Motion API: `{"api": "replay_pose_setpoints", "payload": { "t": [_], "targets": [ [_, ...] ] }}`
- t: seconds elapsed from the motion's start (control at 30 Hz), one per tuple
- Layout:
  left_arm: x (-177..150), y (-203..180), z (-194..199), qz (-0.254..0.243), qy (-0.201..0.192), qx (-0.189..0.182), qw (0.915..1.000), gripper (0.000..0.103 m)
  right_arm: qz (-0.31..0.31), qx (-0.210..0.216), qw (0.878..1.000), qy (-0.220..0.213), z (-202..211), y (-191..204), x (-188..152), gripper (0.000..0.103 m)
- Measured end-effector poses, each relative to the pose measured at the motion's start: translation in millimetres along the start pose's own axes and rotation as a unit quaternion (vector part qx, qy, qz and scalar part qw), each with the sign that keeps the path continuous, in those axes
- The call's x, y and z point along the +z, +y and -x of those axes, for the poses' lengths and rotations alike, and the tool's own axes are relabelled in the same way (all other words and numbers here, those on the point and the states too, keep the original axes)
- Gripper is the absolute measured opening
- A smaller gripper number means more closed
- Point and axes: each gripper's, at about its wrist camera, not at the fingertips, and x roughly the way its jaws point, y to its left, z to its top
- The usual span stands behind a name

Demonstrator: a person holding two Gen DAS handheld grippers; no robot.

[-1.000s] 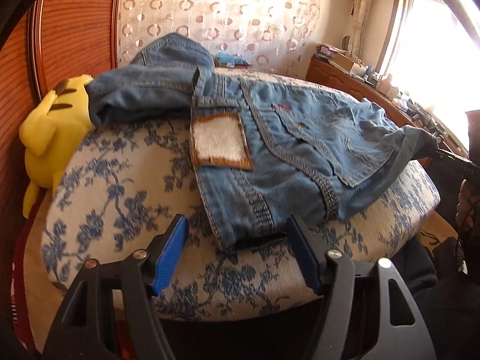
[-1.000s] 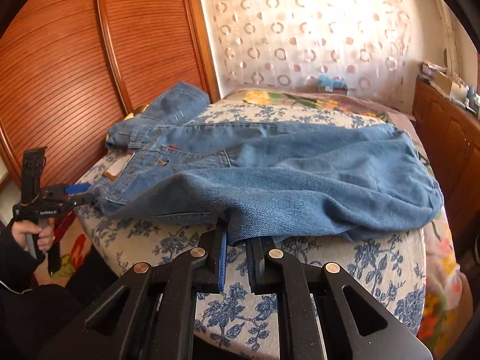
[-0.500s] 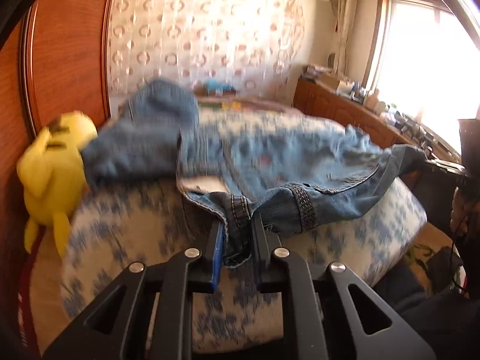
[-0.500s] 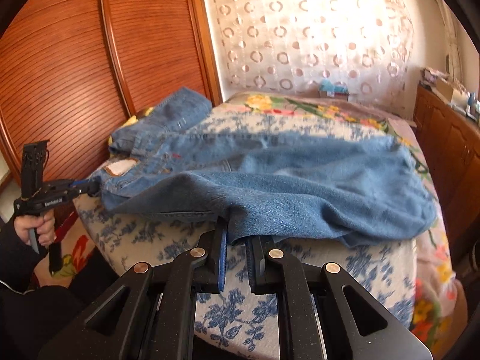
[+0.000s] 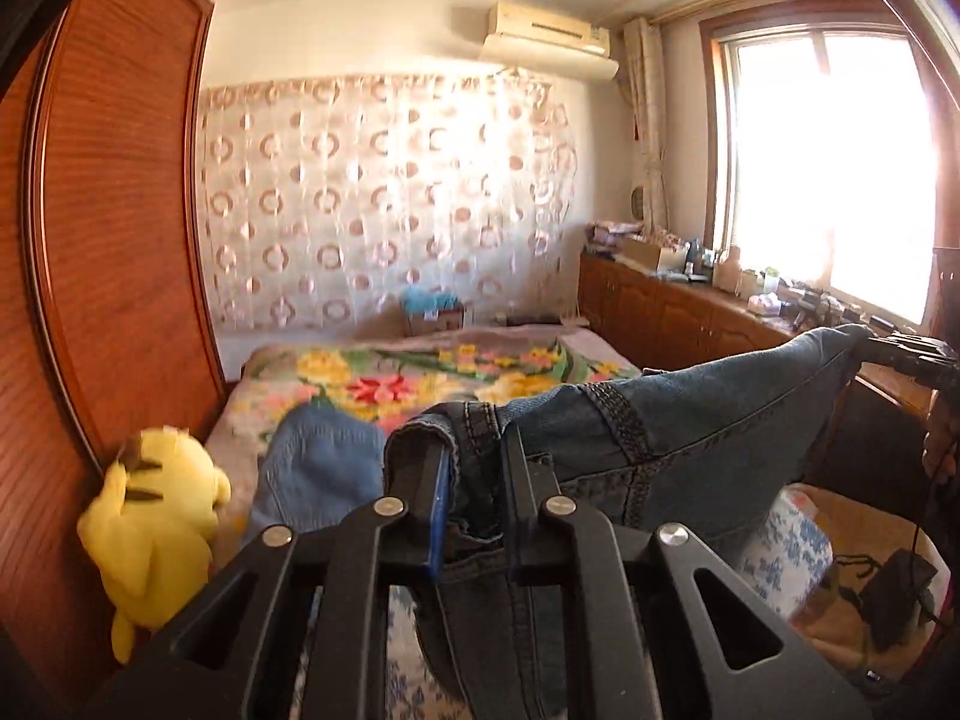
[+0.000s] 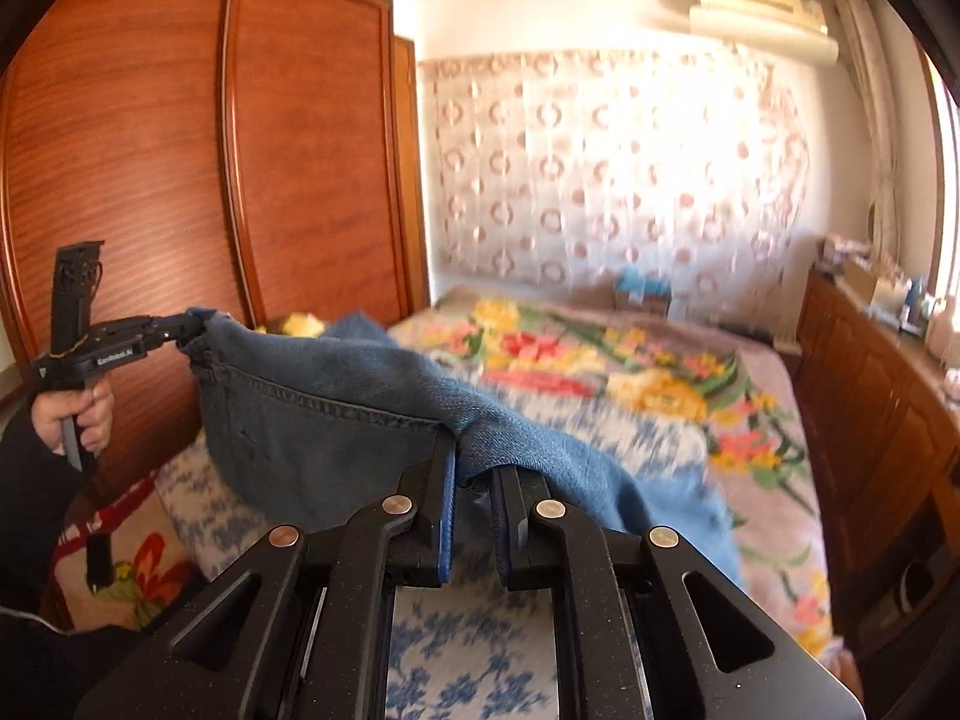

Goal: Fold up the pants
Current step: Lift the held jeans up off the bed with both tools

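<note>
Left tool (image 5: 474,474) was clamped tight on a bunched denim edge of the pants (image 5: 678,426); right tool (image 6: 474,480) pinched another edge the same way. Between them the jeans hung as a raised span above the bed (image 6: 648,420), their long axis running from the left tool toward three o'clock, where the right tool gripped the far end. Neither hand was nearer; each held one end. A loose part trailed toward eleven o'clock beside the yellow plush toy (image 5: 156,516). Motion blur hid which part of the garment each tool held.
</note>
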Motion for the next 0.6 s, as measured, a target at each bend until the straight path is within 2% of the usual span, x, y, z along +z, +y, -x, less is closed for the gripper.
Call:
{"api": "replay_pose_setpoints", "payload": {
  "t": [0.2,0.3,0.4,0.6],
  "targets": [
    [59.0,-11.7,0.1,-0.025,-0.030,-0.005,0.9992,0.011,0.012,-0.007,0.999,-0.051,43.2,-5.9,47.6,0.007],
    [77.9,-19.6,-12.2,-0.042,-0.033,0.003,0.9986,0.011,0.016,-0.015,0.998,-0.057,49.7,-11.8,61.2,0.007],
    [94.9,-23.9,-38.3,-0.055,-0.027,0.012,0.9980,0.011,0.016,-0.028,0.998,-0.045,38.2,-24.8,70.8,0.007],
    [145.5,-35.2,-102.5,-0.081,-0.029,0.034,0.9957,0.011,0.015,-0.075,0.997,-0.019,-9.7,-66.8,97.5,0.007]
  ]
}}
